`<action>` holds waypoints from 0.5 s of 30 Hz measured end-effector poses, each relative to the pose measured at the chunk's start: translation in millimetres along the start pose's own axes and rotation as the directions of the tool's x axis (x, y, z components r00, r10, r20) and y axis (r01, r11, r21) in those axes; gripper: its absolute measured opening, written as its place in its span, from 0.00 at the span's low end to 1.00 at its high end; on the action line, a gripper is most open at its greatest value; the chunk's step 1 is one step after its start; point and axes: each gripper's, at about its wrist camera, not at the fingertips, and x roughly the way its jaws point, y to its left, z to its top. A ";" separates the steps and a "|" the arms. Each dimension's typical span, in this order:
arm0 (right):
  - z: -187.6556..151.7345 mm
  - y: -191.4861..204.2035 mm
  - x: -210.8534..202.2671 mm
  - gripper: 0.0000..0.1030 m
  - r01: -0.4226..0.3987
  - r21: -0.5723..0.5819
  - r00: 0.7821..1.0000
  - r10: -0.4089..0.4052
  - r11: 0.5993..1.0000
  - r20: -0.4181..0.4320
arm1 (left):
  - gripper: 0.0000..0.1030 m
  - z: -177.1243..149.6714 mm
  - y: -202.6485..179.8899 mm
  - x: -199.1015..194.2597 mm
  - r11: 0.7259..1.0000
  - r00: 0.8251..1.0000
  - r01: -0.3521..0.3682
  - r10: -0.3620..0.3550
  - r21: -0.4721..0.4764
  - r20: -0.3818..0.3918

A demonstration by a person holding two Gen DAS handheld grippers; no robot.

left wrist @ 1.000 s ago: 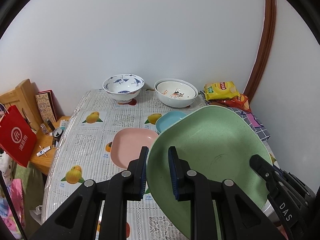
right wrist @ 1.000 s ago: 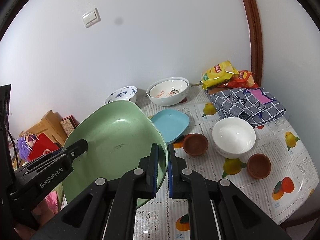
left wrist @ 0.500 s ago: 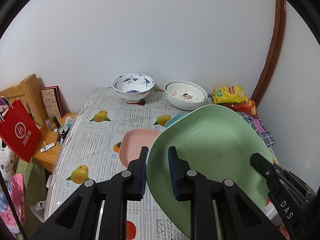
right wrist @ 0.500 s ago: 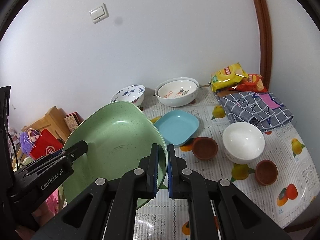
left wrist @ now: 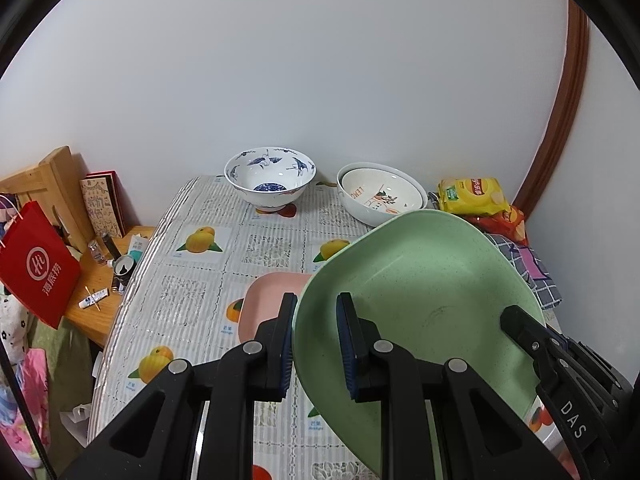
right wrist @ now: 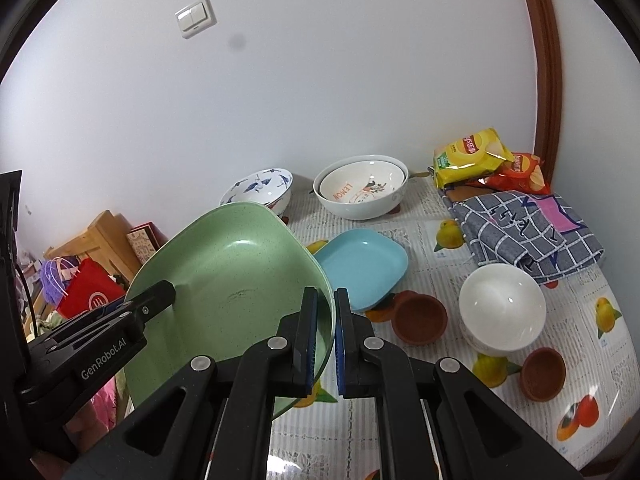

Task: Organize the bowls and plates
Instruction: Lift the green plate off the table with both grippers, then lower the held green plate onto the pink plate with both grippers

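Right wrist: blue plate [right wrist: 362, 266] beside green plate [right wrist: 236, 276].

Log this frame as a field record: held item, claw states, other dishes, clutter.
held: green plate, lifted and tilted above the table
left claw: shut on green plate, on its left rim
right claw: shut on green plate, on its right rim
plates on table: pink plate, blue plate
large bowls at wall: blue-patterned bowl, lemon bowl
small bowls: white bowl, two brown bowls
clutter: chip bags, checked cloth
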 end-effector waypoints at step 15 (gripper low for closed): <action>9.1 0.0 51.5 0.08 -0.013 -0.011 0.998 0.012 1.000 -0.056 | 0.19 6.2 16.4 46.0 1.000 0.998 -0.018 0.017 -0.022 -0.056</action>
